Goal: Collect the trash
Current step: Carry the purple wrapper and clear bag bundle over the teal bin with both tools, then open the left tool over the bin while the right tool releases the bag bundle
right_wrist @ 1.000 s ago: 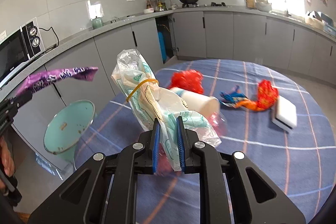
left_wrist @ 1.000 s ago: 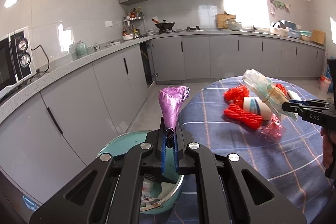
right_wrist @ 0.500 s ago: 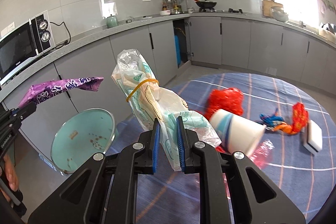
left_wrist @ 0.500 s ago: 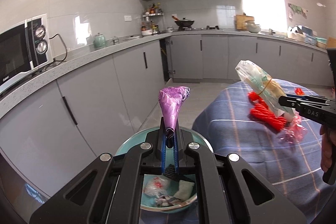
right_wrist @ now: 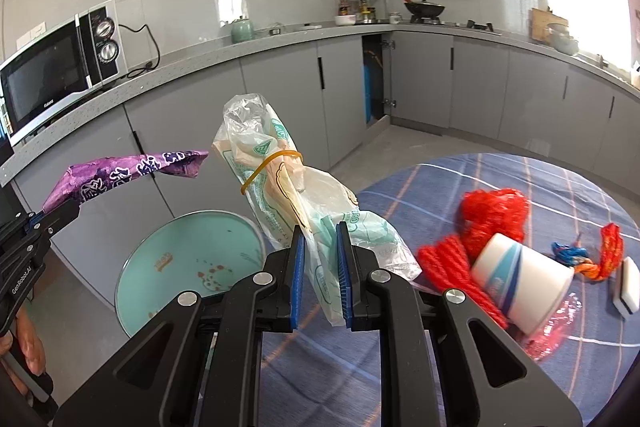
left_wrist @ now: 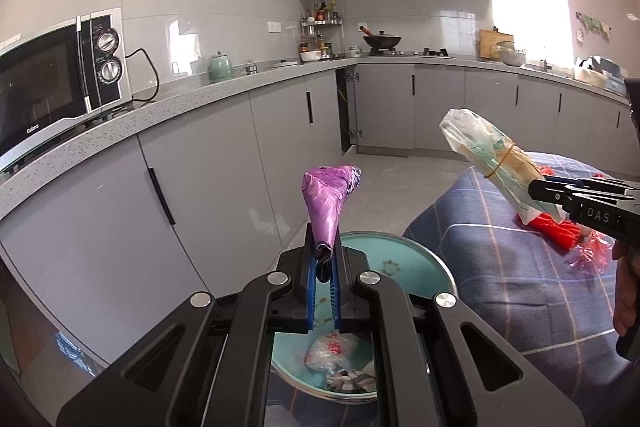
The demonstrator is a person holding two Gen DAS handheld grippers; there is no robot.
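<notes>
Above the round teal bin, the left gripper pinches a crinkled purple foil wrapper pointing upward. The right gripper, clamped, holds a banded clear plastic bag, long axis tilting up-left.

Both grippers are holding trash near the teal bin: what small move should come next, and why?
Probably lower the left gripper a little and open it. It is shut on the purple wrapper, and the open teal bin, already holding scraps, lies right beneath it. The right gripper, clamping the clear plastic bag, looks to sit beside the bin over the table edge, so it would follow.
</notes>
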